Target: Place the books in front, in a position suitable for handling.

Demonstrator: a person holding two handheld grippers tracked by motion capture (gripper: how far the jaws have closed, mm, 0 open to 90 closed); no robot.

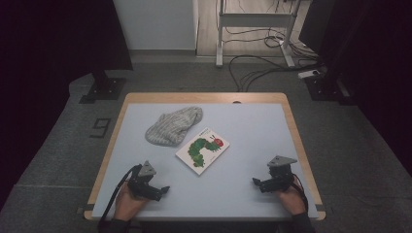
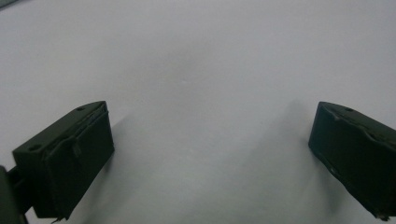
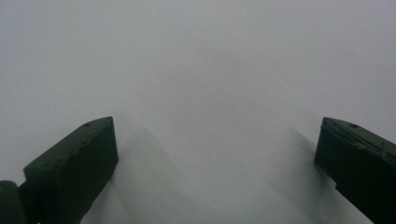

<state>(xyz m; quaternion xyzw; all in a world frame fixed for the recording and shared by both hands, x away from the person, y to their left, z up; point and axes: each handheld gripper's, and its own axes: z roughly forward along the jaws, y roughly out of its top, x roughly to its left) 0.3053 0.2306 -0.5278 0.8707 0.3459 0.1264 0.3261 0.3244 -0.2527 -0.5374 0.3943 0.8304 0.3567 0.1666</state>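
A picture book with a green caterpillar on its white cover lies flat near the middle of the table. Just behind it to the left sits a crumpled grey knit hat. My left gripper rests low at the front left of the pale blue mat, held by a hand, pointing right. My right gripper rests at the front right, pointing left. In the left gripper view the left gripper has its jaws wide apart over bare mat; in the right gripper view the right gripper stands the same, nothing between its jaws.
The pale blue mat covers a wooden table with a narrow rim on all sides. Beyond the table are grey floor, loose cables and a metal stand. Dark curtains flank both sides.
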